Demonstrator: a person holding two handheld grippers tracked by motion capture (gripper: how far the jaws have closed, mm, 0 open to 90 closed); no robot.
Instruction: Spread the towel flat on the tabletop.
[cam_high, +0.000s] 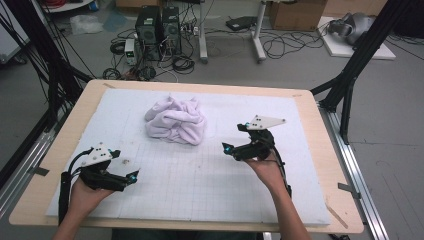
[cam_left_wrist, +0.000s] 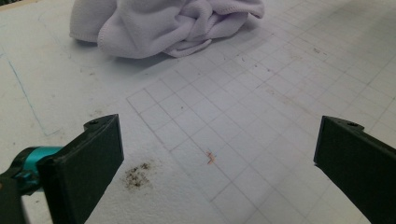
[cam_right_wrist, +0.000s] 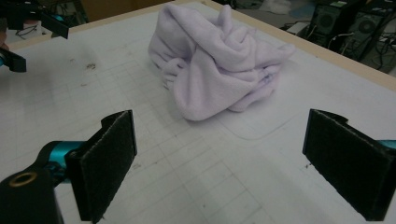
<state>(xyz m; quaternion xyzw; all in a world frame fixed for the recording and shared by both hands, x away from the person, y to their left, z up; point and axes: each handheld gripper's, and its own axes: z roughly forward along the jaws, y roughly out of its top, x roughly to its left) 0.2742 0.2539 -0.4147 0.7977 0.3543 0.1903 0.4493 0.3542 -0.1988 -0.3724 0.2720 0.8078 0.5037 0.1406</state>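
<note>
A crumpled lilac towel (cam_high: 176, 121) lies in a heap on a white gridded mat (cam_high: 210, 175) that covers a wooden table (cam_high: 325, 150). Seen from above, the towel sits toward the far side of the mat, a little to the left of its middle, with nothing touching it.

The left gripper (cam_high: 131, 178) rests low at about 7 o'clock from the towel, well apart from it, held in a hand (cam_high: 87, 192) near the mat's near left corner. Its jaws stand wide apart with nothing between them. In the left gripper view, bare mat lies between the jaws, with a dark smudge (cam_left_wrist: 137, 175) and a small orange mark (cam_left_wrist: 210, 157), and the towel (cam_left_wrist: 163, 25) lies at 12 o'clock.

The right gripper (cam_high: 231, 149) is at about 4 o'clock from the towel, near it but not touching, its tips pointing left. Its jaws are also wide apart and empty. In the right gripper view, the towel (cam_right_wrist: 219, 60) lies ahead between the jaws at 12 o'clock.
</note>
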